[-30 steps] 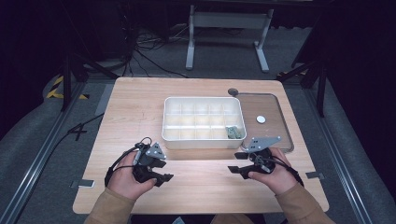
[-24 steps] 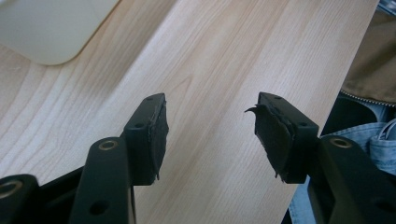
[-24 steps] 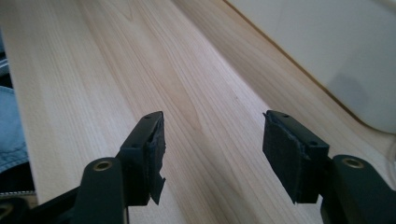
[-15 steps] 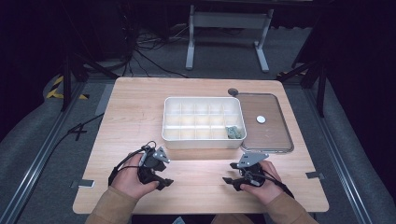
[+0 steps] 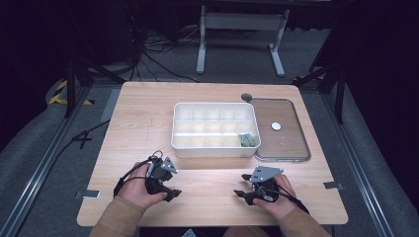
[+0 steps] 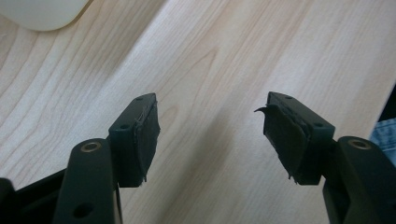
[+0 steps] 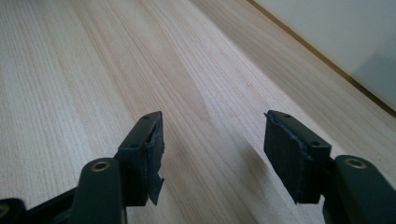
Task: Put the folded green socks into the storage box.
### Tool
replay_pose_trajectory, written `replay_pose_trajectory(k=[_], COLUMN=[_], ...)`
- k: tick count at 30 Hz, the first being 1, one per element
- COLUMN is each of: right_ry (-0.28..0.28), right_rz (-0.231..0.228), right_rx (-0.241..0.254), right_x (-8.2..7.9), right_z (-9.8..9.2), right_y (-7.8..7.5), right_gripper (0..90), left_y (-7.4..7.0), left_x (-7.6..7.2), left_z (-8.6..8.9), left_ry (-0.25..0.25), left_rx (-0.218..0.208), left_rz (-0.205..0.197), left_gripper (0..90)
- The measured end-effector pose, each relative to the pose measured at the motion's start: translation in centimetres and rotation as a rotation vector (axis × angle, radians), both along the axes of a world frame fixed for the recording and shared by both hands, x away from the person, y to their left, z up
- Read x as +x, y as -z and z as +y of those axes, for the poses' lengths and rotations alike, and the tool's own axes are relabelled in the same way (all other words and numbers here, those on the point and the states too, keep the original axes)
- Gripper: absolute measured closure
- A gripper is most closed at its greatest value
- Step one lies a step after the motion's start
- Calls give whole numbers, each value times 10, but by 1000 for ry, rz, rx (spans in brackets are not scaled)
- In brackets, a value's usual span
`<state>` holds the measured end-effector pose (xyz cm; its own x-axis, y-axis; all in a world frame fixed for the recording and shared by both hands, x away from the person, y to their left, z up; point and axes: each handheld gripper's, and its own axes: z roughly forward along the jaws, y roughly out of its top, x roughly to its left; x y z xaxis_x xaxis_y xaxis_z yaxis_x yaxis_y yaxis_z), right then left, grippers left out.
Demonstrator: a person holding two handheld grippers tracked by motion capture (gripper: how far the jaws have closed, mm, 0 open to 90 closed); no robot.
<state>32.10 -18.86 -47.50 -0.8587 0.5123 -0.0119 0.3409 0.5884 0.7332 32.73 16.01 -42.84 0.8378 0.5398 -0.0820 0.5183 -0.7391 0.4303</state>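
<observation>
From the high view I logged the table (image 5: 148, 123) with a white divided box (image 5: 215, 129) at its middle and a clear lid (image 5: 280, 129) lying flat just to the box's right, a small white disc (image 5: 276, 126) on it. Some small grey-green pieces (image 5: 247, 140) sat in the box's near right compartment; I could not make out what they were. A dark round object (image 5: 246, 97) lay at the lid's far left corner, too small to identify. That view also gave me both hands at the near edge: left gripper (image 5: 165, 190) in the left hand (image 5: 136, 186), right gripper (image 5: 243, 193) in the right hand (image 5: 276, 197), well apart, both in front of the box. The jaw gaps were too small to read there. The left gripper view supplied that: left gripper (image 6: 212, 128) jaws wide apart, nothing between them, bare wood below, with a rounded white corner of the box (image 6: 44, 14) cut off at top left. The pad (image 6: 282, 135) on one jaw looked frayed at its tip. The right gripper view showed the right gripper (image 7: 215, 149) equally wide, holding nothing, over bare wood, with a pale surface beyond the table edge at upper right that I could not identify.
</observation>
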Motion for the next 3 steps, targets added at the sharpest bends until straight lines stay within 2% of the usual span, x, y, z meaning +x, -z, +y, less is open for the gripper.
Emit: replay_pose_trajectory(k=[1, 3], right_ry=[5, 13], right_rz=[-1, 1], right_rx=[4, 14], right_x=[1, 3], right_z=[-1, -4], right_y=[-1, -2], right_gripper=[386, 386], left_y=[2, 3], left_x=[0, 0], left_z=[0, 1], left_ry=[-10, -14], left_rx=[-18, -21], left_rz=[-2, -20], left_gripper=[355, 325])
